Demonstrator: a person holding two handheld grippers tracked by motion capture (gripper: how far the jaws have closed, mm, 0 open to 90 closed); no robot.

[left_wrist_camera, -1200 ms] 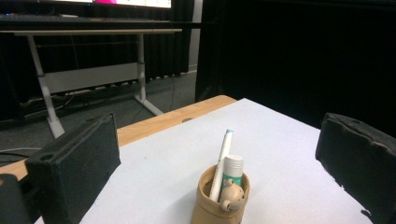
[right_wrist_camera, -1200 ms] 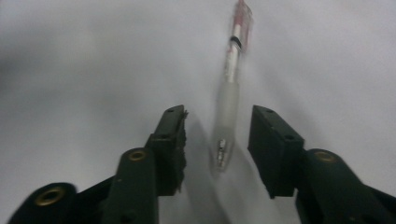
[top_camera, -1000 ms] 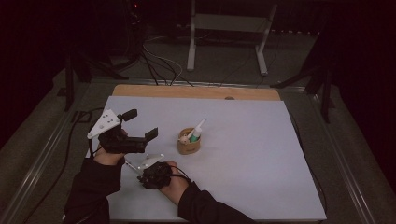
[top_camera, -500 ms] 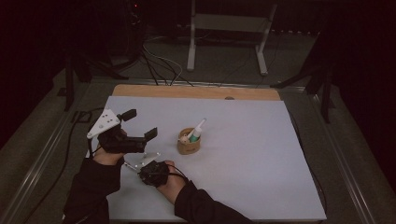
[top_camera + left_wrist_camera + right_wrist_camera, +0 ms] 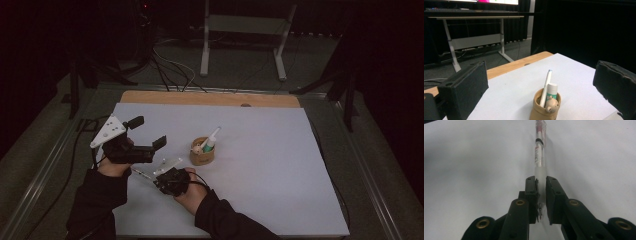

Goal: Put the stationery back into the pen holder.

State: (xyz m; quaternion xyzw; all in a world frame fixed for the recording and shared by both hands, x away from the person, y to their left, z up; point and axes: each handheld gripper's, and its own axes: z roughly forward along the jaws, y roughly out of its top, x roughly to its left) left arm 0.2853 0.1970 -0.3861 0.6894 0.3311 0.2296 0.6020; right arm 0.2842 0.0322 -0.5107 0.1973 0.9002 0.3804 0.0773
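I see the white table point(image 5: 280, 165) spread wide in front of me, with a small tan cup point(image 5: 202, 156) near its middle holding a white pen and a little tube. My left gripper point(image 5: 147, 134) sits just left of that cup, raised off the surface, its jaws spread wide with nothing between them; in the left gripper view the cup point(image 5: 541, 110) stands ahead in the gap, well clear of both pads. My right gripper point(image 5: 541, 192) is low at the table's near side, and its jaws have just been closing on a clear pen point(image 5: 539, 157). They are now clamped on one end of it, the rest of the barrel sticking straight out past the fingertips over the table. From the high view the pen point(image 5: 141, 174) is only a thin glint, I think beside the left hand.
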